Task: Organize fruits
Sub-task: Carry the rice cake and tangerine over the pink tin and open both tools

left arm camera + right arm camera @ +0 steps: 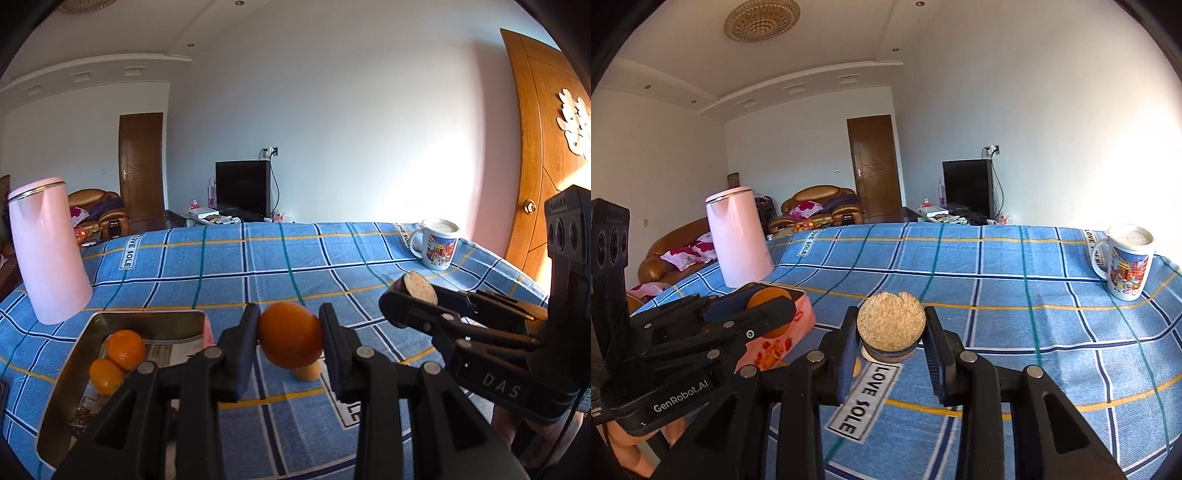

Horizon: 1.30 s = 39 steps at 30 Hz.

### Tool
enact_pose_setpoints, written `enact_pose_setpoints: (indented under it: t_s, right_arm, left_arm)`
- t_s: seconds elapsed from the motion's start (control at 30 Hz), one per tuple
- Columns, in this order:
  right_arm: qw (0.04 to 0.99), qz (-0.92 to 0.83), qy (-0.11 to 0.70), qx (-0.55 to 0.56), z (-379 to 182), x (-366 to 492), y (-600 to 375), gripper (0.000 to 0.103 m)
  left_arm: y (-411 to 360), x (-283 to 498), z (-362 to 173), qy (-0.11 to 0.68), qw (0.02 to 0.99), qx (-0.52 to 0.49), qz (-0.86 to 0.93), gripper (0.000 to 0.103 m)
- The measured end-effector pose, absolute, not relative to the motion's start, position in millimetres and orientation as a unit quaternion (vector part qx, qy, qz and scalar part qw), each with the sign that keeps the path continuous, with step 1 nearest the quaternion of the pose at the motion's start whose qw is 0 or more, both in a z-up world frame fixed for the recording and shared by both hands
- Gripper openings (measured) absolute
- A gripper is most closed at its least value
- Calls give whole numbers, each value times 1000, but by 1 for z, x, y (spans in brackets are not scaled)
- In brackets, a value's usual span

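My left gripper (290,334) is shut on an orange (290,334) and holds it above the blue checked tablecloth, just right of a metal tin (70,373). Two oranges (118,360) lie in the tin. A small yellowish fruit (307,372) lies on the cloth under the held orange. My right gripper (891,332) is shut on a round, rough beige-topped fruit piece (891,325); it also shows in the left wrist view (419,288). In the right wrist view the left gripper (768,314) with its orange (770,297) is over the pink-sided tin (775,343).
A pink kettle (48,247) stands at the table's far left behind the tin. A printed mug (439,243) stands at the far right corner. A wooden door (546,147) is close on the right. The table edge runs along the back.
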State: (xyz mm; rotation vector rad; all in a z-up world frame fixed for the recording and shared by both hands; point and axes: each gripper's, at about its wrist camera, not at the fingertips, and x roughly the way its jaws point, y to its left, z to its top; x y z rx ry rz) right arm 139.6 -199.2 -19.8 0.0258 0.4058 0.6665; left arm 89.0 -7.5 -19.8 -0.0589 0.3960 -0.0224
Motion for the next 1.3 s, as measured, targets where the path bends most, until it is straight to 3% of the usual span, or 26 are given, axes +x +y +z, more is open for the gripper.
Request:
enact_pose_setpoints:
  t_s: [0.67, 1.3]
  right_arm:
    - [858, 436, 259, -74, -32, 125, -37, 35]
    - [837, 431, 311, -127, -50, 138, 10, 35]
  left_arm:
    - [123, 71, -45, 241, 959, -109, 97, 34]
    - [151, 82, -58, 283, 944, -123, 119, 35]
